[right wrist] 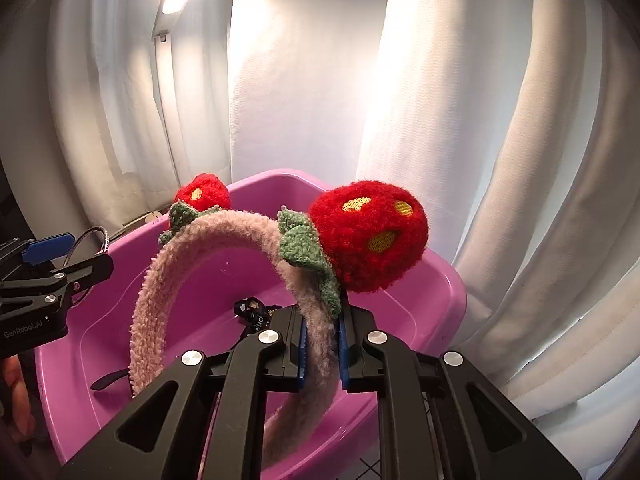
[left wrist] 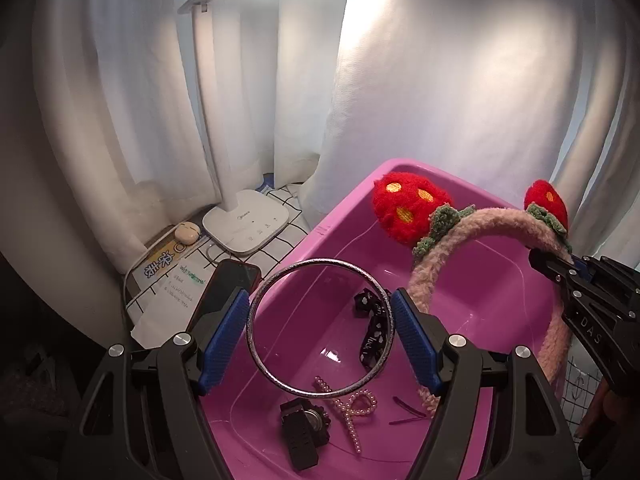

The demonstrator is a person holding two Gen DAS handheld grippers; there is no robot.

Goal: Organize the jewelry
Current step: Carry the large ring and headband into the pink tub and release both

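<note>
White curtains behind a glossy pink plastic tub (left wrist: pixel 320 236) — my left tool (left wrist: pixel 320 336) clamps a thin silver metal bangle (left wrist: pixel 256 280), my right tool (right wrist: pixel 322 344) a fuzzy pink strawberry headband (right wrist: pixel 224 228)

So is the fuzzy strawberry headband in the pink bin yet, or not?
Not yet. The headband is clamped upright in the right gripper, above the pink bin.

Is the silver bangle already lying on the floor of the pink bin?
No: in the left wrist view the silver bangle sits clamped between the left gripper pads, held above the pink bin.
</note>
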